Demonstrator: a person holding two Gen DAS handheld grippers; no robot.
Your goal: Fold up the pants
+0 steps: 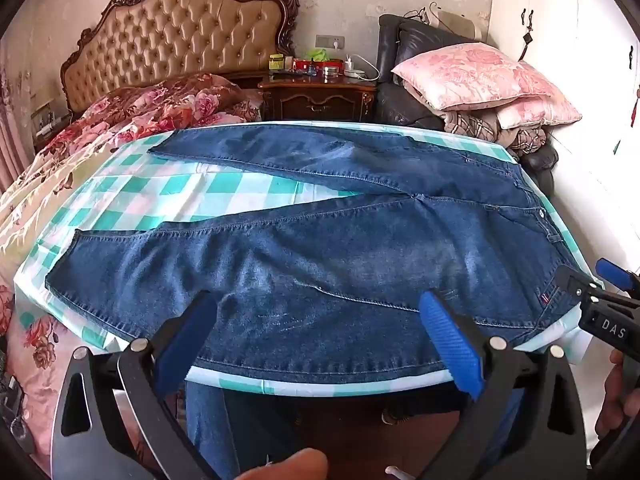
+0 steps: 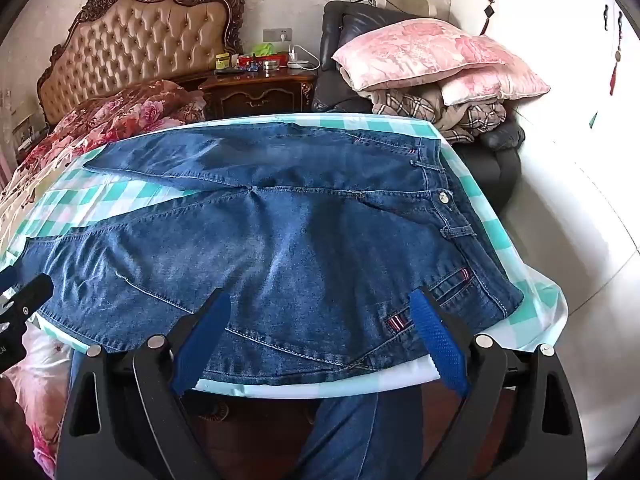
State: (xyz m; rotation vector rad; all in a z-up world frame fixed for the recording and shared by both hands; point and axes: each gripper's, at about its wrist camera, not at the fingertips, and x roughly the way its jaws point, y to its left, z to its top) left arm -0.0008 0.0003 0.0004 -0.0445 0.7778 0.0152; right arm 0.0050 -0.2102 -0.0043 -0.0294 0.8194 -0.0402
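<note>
While the jeans [image 1: 304, 256] lie flat and unfolded on the checked cloth [image 1: 224, 192], legs splayed toward the bed [image 1: 132, 120], your left gripper [image 1: 316, 320] hovers over the near leg, jaws wide apart, holding nothing; the right gripper [image 1: 600, 292] shows at the edge. From the right wrist, your right gripper [image 2: 320, 320] hangs over the hip by the striped pocket [image 2: 400, 322], jaws apart, empty. Risk, as I judge it: pinch cloth with denim and the cloth lifts too; grab one layer only and the fold goes crooked, or the near hem slides off the table edge.
</note>
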